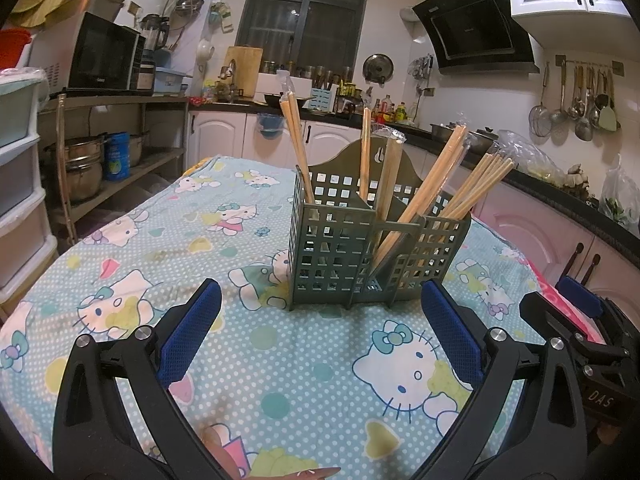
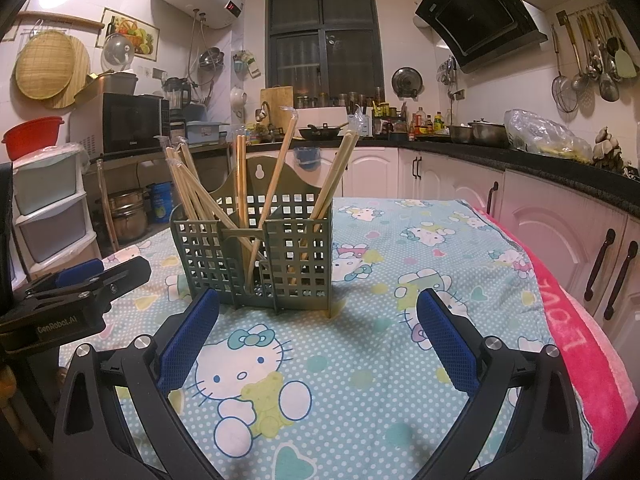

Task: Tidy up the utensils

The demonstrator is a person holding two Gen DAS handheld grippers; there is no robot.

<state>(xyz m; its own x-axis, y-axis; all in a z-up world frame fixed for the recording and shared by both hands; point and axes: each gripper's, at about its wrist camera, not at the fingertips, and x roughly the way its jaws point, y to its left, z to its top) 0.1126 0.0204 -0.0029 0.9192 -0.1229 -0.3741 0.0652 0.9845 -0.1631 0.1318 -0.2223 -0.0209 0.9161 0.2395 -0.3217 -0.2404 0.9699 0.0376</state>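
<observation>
Evidently you were between steps: your left gripper (image 1: 320, 332) and right gripper (image 2: 318, 336) both hovered spread wide and empty over the patterned tablecloth (image 2: 360, 380), just short of the green utensil holder (image 1: 372, 248) standing mid-table. Wooden chopsticks (image 1: 424, 196), some in plastic sleeves, leaned loosely across its compartments. Your next move probably called for pinching one bundle and regrouping it. Compartment bottoms were hard to read through the grid.
</observation>
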